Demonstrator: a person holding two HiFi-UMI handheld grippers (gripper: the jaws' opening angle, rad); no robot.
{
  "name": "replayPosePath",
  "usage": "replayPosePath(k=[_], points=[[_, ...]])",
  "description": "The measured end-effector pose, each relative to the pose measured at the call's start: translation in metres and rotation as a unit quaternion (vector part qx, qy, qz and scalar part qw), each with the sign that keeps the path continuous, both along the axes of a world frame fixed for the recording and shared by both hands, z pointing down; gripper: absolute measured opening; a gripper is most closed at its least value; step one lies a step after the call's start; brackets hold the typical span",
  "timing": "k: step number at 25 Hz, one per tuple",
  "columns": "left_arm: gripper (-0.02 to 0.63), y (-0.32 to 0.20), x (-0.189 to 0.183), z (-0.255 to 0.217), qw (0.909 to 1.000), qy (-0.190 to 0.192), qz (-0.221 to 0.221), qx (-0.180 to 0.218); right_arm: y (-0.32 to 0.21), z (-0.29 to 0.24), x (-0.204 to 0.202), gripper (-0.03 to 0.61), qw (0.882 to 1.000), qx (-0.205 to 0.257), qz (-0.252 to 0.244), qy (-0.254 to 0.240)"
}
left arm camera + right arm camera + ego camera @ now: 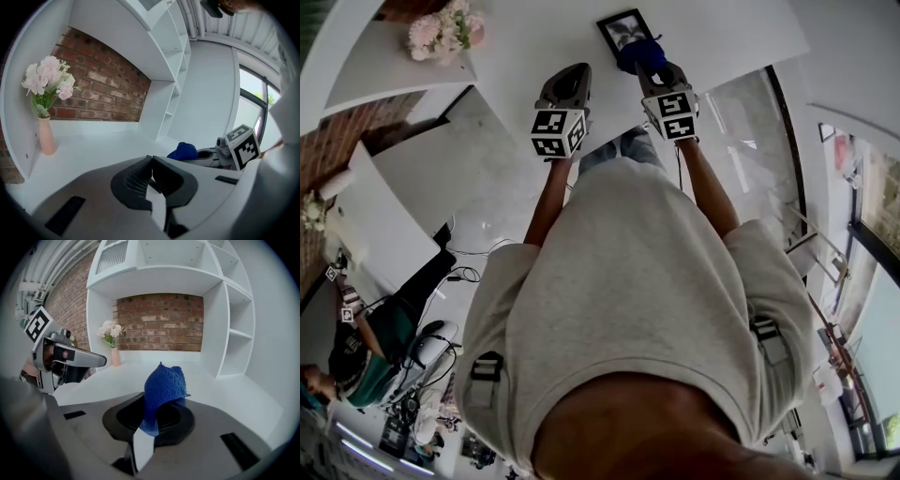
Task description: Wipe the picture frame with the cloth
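We reckon we're right at the start of the actual wiping. Our right gripper [157, 414] is clamped on the blue cloth [164, 383], which sticks up out of the jaws in a bunched wad. Our left gripper [150, 161] has its jaws pressed together with nothing between them. It hangs just to the left of the right one, over the white tabletop [534, 37].

The picture frame [625, 28] looks to be lying flat on the tabletop just ahead of the right gripper. From the head view the cloth sits at the frame's near edge, but we can't tell whether it's touching. Neither gripper view shows the frame at all.

Our guess for the next move is to bring the wad down onto the frame's face and drag it across with light pressure. The frame looks small and loose, so it may well slide under the cloth. The empty left gripper could pin an edge if that happens.

There's no writing we can read anywhere, only the black-and-white square patterns on the marker cubes [558, 131]. The photo in the frame is too small to make out. Off to the left of the left gripper there's a pink vase of pale flowers [45, 136], well apart from the action.
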State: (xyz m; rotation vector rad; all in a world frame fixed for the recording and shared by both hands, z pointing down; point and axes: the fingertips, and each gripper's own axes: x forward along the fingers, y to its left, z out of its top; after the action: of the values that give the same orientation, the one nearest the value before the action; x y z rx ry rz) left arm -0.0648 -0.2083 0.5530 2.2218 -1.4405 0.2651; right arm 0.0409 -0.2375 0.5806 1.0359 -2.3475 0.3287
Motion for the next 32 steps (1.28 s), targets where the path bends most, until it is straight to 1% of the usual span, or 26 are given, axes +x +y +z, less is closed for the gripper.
replayPosePath(k=[6, 15, 22, 32], points=[[0.018, -0.013, 0.004, -0.018, 0.9997, -0.007, 0.008, 0.022, -0.008, -0.023, 0.017, 0.058, 0.999, 0.018, 0.024, -0.013], [0.018, -0.033, 0.005, -0.063, 0.9975, -0.017, 0.01, 0.068, -0.023, -0.076, 0.053, 0.058, 0.995, 0.069, 0.068, -0.034], [0.018, -0.041, 0.001, -0.09, 0.9956, -0.027, 0.001, 0.09, -0.035, -0.122, 0.086, 0.058, 0.988, 0.111, 0.098, -0.051], [0.018, -0.06, -0.008, -0.124, 0.9914, -0.036, -0.022, 0.124, -0.043, -0.156, 0.135, 0.057, 0.976, 0.144, 0.146, -0.069]])
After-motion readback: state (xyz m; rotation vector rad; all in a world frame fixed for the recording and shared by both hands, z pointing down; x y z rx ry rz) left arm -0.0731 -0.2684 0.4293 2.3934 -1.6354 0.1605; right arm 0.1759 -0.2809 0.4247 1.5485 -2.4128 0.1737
